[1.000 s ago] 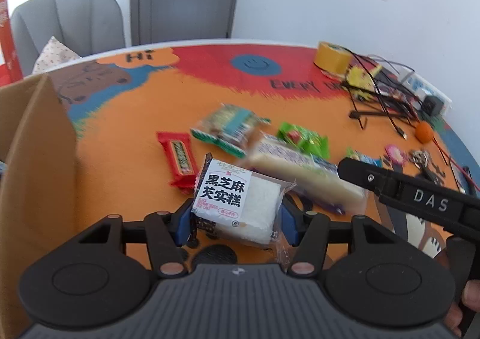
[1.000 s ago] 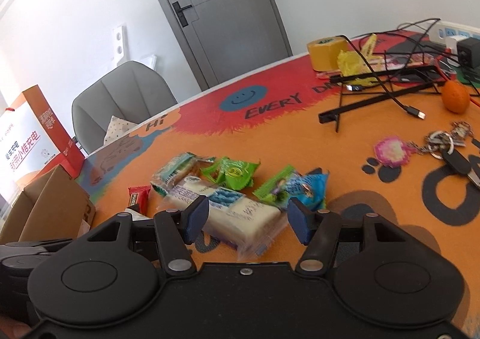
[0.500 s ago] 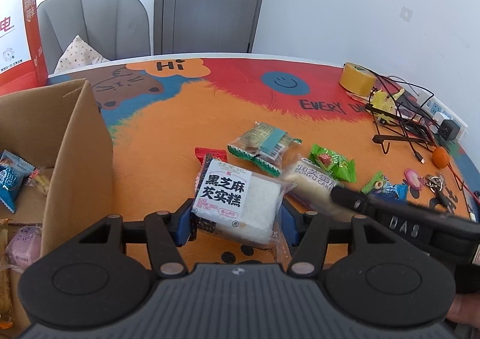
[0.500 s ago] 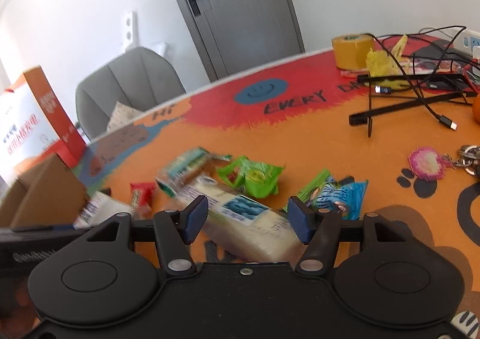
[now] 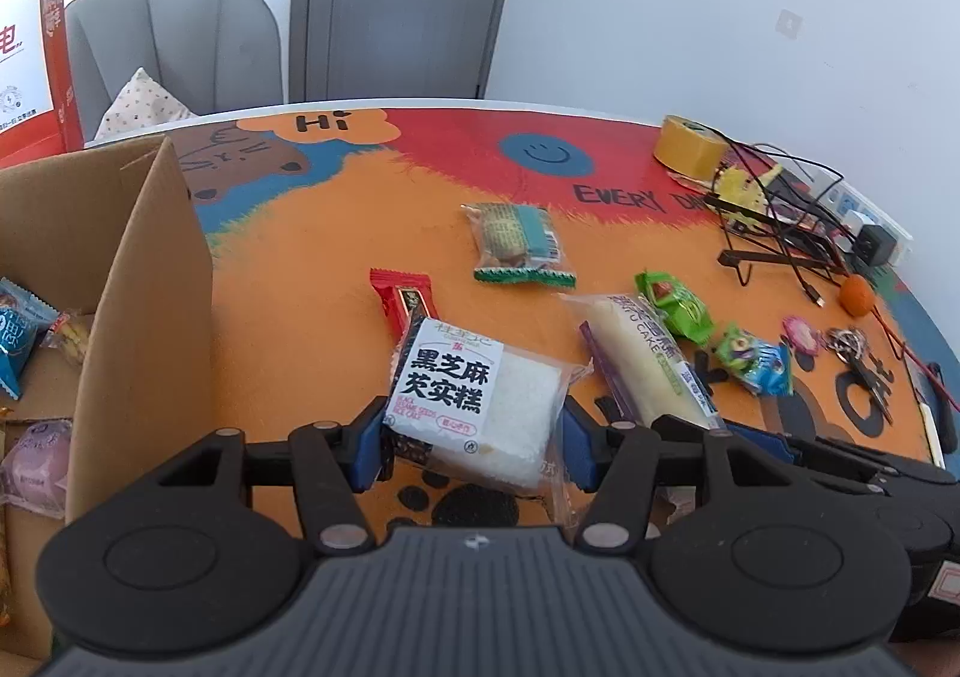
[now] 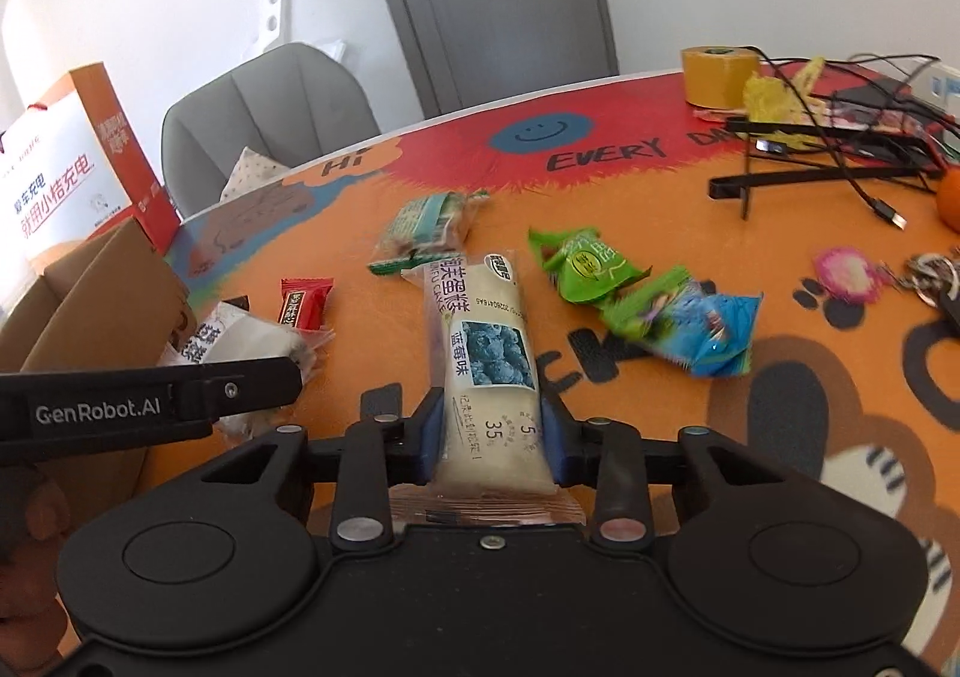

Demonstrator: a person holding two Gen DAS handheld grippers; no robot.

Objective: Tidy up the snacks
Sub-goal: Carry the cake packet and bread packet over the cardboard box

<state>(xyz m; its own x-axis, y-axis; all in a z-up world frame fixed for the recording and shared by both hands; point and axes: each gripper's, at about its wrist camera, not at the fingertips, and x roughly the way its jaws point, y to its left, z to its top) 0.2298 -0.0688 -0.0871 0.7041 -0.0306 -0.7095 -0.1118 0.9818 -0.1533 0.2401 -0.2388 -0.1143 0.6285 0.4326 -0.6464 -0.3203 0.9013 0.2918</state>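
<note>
Left gripper clamped on the black sesame rice cake, beside the cardboard box flap. Right gripper closing on the blueberry cake; bare table beyond.

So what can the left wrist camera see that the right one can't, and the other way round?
Only the left: snacks already inside the box, and the sesame cake's full label, gripped in the left fingers.
Only the right: the blueberry cake's label, the right fingers closing on it.
Both: the red bar, green packet, tape roll and cables.
</note>
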